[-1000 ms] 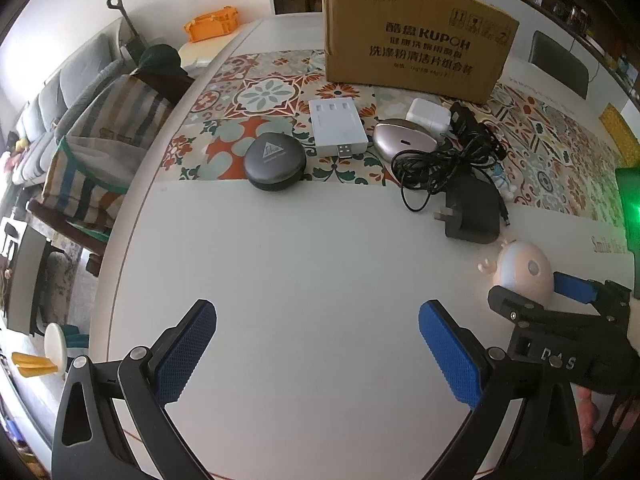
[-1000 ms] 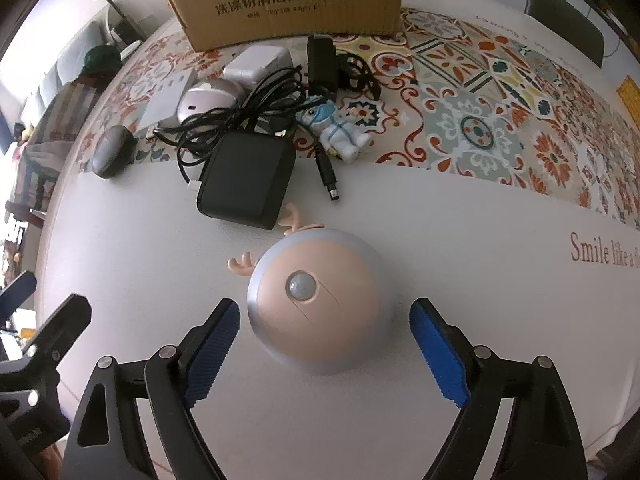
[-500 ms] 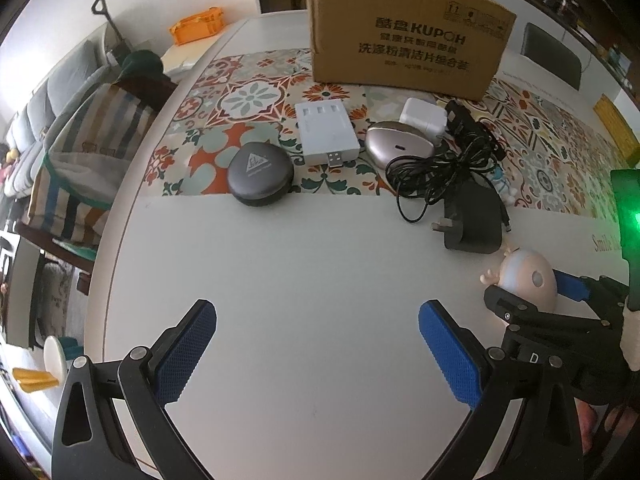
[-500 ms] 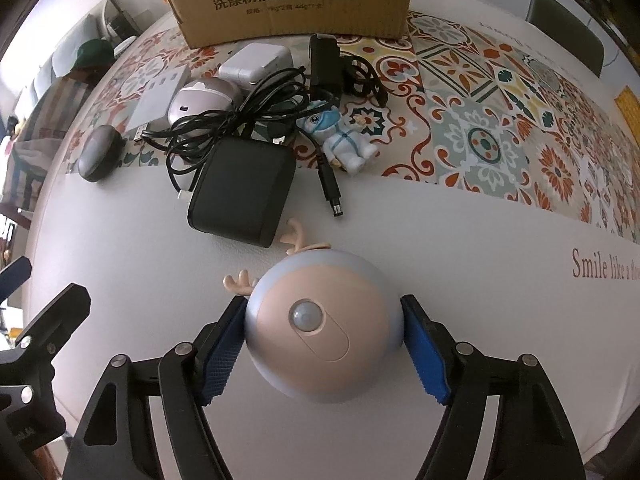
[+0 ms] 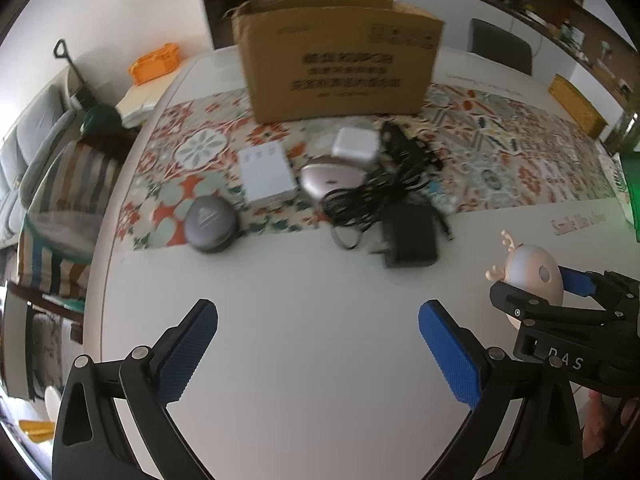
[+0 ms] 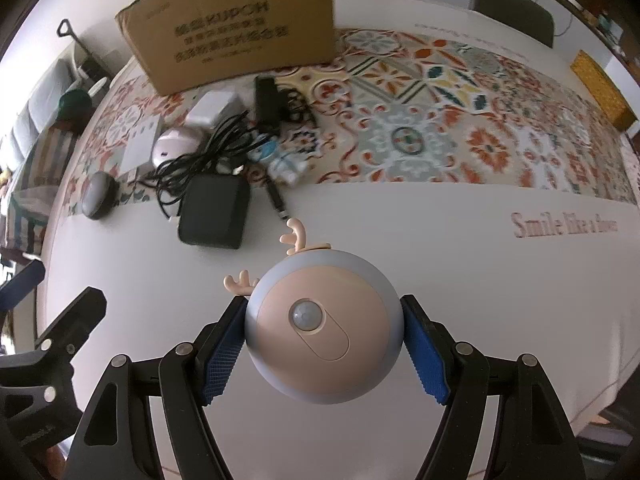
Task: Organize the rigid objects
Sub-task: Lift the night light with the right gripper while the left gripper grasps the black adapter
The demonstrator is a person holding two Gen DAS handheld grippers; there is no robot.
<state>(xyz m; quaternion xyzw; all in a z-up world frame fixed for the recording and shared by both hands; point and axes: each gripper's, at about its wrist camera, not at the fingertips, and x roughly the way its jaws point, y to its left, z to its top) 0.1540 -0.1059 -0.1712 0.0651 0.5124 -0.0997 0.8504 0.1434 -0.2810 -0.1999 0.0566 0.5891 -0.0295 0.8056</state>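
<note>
Right wrist view: the right gripper clamps the round antlered night light between both blue pads, above the white table. Left gripper gapes wide, holding nothing.

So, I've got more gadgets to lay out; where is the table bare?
Bare: the white table between the open left gripper and the black power adapter. Crowded: the patterned runner below the cardboard box.

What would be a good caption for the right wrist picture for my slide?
Right gripper squeezes a round antlered night light above the white table, with the cardboard box waiting behind a black charger.
</note>
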